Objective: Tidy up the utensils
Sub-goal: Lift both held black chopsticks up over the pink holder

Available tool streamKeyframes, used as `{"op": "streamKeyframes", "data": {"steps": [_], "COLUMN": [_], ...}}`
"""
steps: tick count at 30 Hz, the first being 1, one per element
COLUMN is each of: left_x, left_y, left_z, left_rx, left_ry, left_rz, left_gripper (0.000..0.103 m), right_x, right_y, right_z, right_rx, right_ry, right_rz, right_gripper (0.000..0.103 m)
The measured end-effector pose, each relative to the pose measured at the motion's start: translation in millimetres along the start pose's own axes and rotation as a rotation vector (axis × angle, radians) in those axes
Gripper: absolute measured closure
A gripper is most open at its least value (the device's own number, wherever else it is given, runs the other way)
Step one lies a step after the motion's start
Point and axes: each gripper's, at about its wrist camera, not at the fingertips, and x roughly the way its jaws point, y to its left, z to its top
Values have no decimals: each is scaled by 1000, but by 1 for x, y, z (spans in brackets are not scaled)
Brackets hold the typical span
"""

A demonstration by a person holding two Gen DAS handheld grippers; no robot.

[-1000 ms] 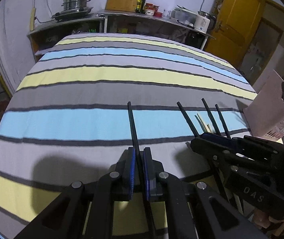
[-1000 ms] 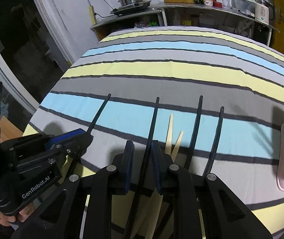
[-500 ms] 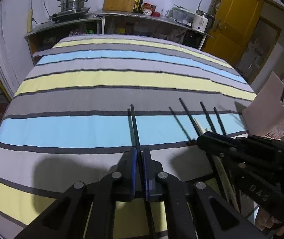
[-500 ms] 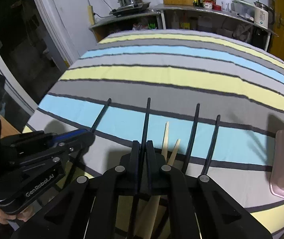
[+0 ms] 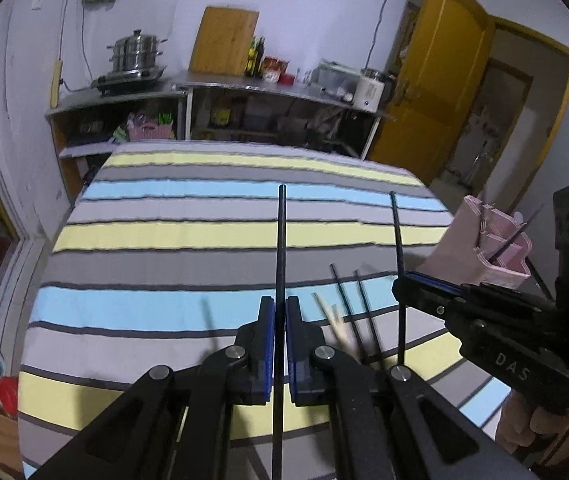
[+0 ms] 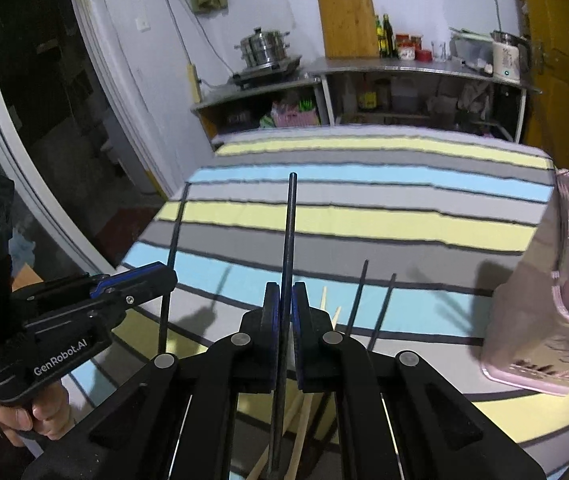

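My left gripper (image 5: 280, 309) is shut on a black chopstick (image 5: 281, 240) and holds it above the striped tablecloth (image 5: 172, 236). My right gripper (image 6: 284, 298) is shut on a second black chopstick (image 6: 290, 224), also lifted clear of the cloth. Each gripper shows in the other's view: the right gripper (image 5: 402, 285) to the right, the left gripper (image 6: 166, 276) to the left. Two black chopsticks (image 6: 358, 296) and two wooden chopsticks (image 6: 324, 300) lie on the cloth below. A pink divided holder (image 5: 480, 248) stands on the right with a black chopstick (image 5: 520, 236) in it.
A person's hands grip both handles at the near edge. Beyond the table's far end, a metal counter (image 5: 244, 82) carries a steamer pot (image 5: 136, 54), bottles and a kettle. A yellow door (image 5: 444, 80) stands open at the right.
The right gripper closed on its black chopstick. Both grippers then rose from the cloth, each carrying a chopstick, and the remaining chopsticks stayed on the table.
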Motion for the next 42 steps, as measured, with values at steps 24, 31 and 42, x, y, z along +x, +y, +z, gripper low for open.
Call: {"op": "streamKeyframes", "data": {"steps": [24,31,42], "left_x": [-73,-69,-44], "left_y": [-68,-89,-136], "left_z": [24,20,34], "left_rx": [87,111,127], "left_ry": [-104,-72,-25], "left_rz": [-104,-149,-239], "left_gripper": [98,98,98], "right_x": [-110,-128,-161], "right_y": [-14,-28,-70], "right_z": [3,-4,-10], "right_rx": [28,53,125], "right_ry": [-197,-218,-258], "right_rz": [-43,-70,-140], "right_gripper": [97,97,97]}}
